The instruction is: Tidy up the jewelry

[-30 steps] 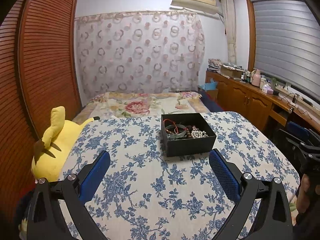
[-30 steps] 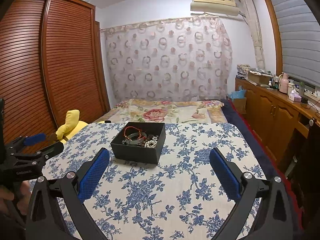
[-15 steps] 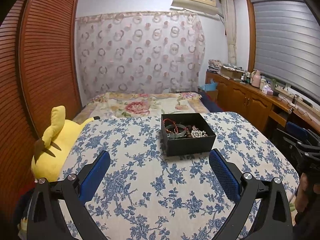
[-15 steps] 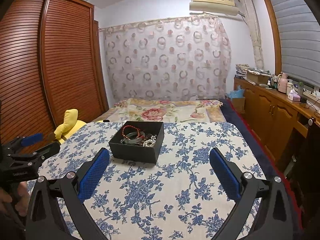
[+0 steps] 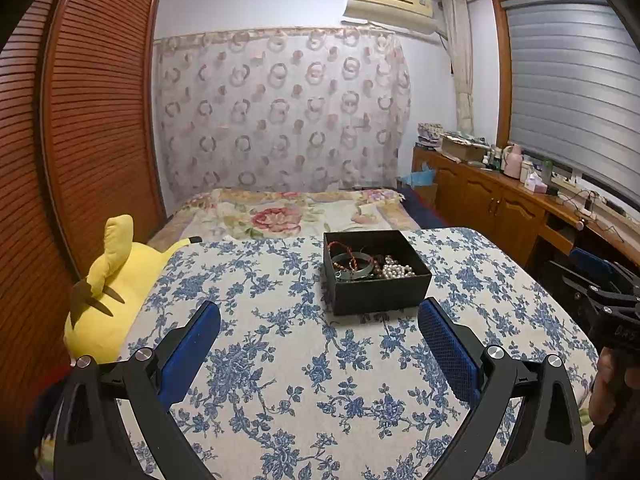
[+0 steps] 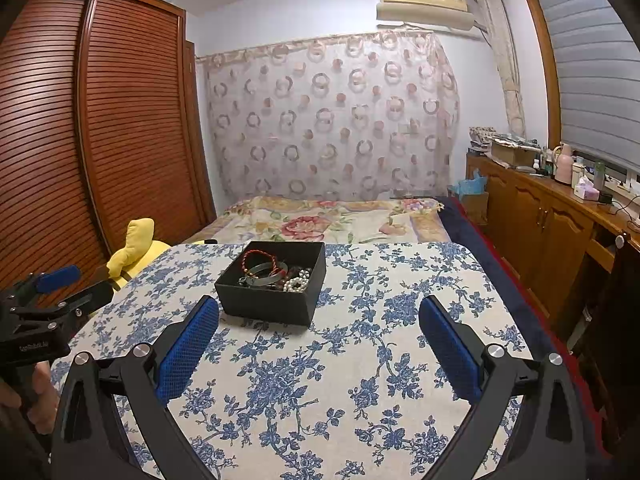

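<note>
An open black box (image 5: 380,294) stands on the blue floral tablecloth (image 5: 304,364); it also shows in the right wrist view (image 6: 268,306). It holds a pearl string (image 5: 396,270), a red cord bracelet (image 6: 260,259), a grey bangle (image 5: 352,262) and dark beads. My left gripper (image 5: 319,314) is open and empty, short of the box and a little left of it. My right gripper (image 6: 319,312) is open and empty, short of the box and to its right. The left gripper also shows at the left edge of the right wrist view (image 6: 48,304).
A yellow plush toy (image 5: 116,292) lies at the table's left edge. A bed with a floral cover (image 5: 292,214) is beyond the table. A wooden wardrobe (image 6: 100,128) is on the left. A wooden sideboard (image 6: 552,220) with bottles runs along the right.
The right wrist view has shifted slightly, so the box sits a bit further left and nearer in it. The left gripper has barely moved. Both stay open.
</note>
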A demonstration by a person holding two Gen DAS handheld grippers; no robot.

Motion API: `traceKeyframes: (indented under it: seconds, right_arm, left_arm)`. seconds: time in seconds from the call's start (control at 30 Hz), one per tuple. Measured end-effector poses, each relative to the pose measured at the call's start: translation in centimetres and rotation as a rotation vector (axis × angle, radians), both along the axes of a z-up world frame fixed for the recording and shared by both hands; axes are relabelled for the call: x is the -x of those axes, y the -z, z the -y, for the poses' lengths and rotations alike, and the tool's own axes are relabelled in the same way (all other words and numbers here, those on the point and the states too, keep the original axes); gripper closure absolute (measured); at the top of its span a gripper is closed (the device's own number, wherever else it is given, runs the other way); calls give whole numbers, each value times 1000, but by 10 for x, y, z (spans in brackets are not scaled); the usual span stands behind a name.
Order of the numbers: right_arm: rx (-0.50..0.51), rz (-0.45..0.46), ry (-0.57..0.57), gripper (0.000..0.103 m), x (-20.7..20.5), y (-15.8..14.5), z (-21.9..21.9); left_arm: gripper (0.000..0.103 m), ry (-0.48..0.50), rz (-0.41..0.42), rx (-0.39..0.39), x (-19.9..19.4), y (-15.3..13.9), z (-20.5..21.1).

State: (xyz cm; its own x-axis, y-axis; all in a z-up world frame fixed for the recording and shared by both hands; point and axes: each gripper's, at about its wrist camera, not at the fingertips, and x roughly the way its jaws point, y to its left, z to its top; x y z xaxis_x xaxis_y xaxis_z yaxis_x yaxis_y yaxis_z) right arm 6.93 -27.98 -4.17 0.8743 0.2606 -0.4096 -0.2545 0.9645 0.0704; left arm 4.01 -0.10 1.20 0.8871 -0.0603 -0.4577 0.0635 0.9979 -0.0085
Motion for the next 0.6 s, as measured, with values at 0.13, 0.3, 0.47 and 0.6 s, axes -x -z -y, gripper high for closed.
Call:
traceKeyframes:
  seconds: [0.13,0.3,0.47,0.6]
  right_arm:
    - [1,0,-4,2,1,0,-3]
    - [2,3,-4,2,1,0,-6]
    - [-1,3,-5,2,2,-1,-5]
    - [-1,7,-10,2,4,-3,-10]
  left_arm:
    - [8,-1,-1,-2,0,0,0]
    - [8,0,-1,-2,0,1,0]
    - [8,1,0,-2,0,1,1]
    - [8,2,2,-1,1,0,0]
